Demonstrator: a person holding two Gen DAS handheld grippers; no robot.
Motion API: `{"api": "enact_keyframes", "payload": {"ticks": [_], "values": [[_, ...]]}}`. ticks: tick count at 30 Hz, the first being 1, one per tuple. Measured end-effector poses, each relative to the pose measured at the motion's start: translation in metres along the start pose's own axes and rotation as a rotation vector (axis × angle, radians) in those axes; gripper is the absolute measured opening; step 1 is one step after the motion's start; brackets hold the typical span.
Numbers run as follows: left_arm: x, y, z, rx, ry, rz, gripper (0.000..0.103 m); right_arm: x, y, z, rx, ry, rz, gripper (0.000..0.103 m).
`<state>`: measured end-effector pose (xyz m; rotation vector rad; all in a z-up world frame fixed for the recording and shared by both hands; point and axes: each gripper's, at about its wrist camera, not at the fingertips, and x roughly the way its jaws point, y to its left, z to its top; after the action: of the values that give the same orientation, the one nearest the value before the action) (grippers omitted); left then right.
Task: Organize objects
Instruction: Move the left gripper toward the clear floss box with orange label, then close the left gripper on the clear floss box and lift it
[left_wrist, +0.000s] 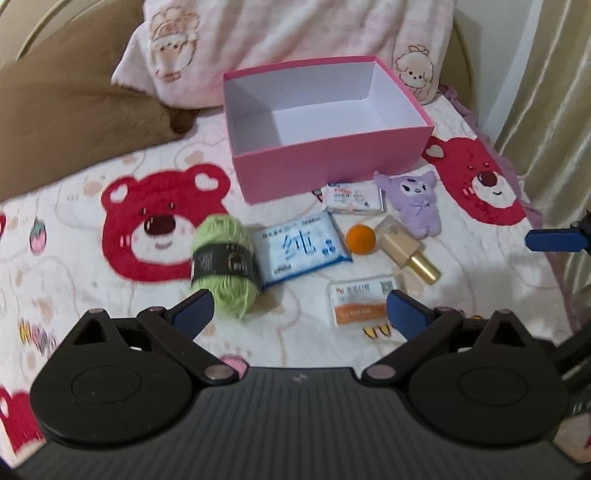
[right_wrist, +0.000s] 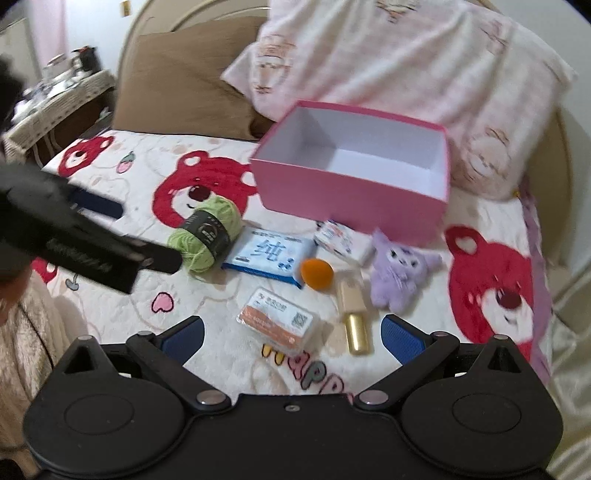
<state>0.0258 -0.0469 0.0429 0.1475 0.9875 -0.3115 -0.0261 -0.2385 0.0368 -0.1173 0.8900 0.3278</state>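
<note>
Left wrist view takes in a bed covered by a cream blanket (left_wrist: 74, 229) printed with red bears, with a pale pink pillow (left_wrist: 280, 40) against the headboard behind everything. On the blanket sits the pink box (left_wrist: 332, 162), lid off and nothing inside it, its opening facing up, which reads as the place meant to receive the loose things laid out in front of it. Those lie in a loose cluster just before its near wall: a green yarn ball (left_wrist: 223, 262) at the left, a blue tissue pack (left_wrist: 301, 249) touching it, a purple plush toy (left_wrist: 415, 201), a smaller white packet (left_wrist: 352, 197) close to the box, a beige bottle (left_wrist: 406, 249) with a gold cap lying on its side, a clear card case (left_wrist: 360, 304), and an orange ball (left_wrist: 360, 239). The left gripper (left_wrist: 299, 310) hangs above the blanket with fingers spread wide and nothing between them; the yarn lies just ahead of its left finger, the card case beside its right one. The right gripper (right_wrist: 293, 330) is likewise spread and empty, the card case and bottle lying between and just beyond its fingers.
</note>
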Motion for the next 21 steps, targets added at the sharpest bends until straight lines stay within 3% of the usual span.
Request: {"api": "enact_keyframes", "payload": {"ticks": [2,4,7,15,17,21], "values": [[0.011,-0.002,0.004,0.007,-0.003,-0.004,0.097,0.012,-0.001,-0.004,-0.018,-0.032,0.015,0.103],[0.020,-0.003,0.004,-0.010,-0.058,-0.042,0.095,0.036,0.000,-0.009,-0.038,-0.045,0.019,0.101],[0.037,-0.009,0.002,0.000,-0.082,-0.047,0.095,0.071,0.000,-0.019,0.005,-0.017,0.027,0.099],[0.090,-0.010,-0.021,-0.060,-0.025,-0.149,0.095,0.113,0.008,-0.053,0.084,-0.011,0.089,0.098],[0.100,-0.010,-0.028,-0.058,-0.013,-0.150,0.085,0.116,0.011,-0.058,0.080,-0.016,0.072,0.098],[0.118,-0.005,-0.040,-0.066,0.019,-0.170,0.075,0.122,0.017,-0.060,0.054,-0.020,-0.005,0.098]]}}
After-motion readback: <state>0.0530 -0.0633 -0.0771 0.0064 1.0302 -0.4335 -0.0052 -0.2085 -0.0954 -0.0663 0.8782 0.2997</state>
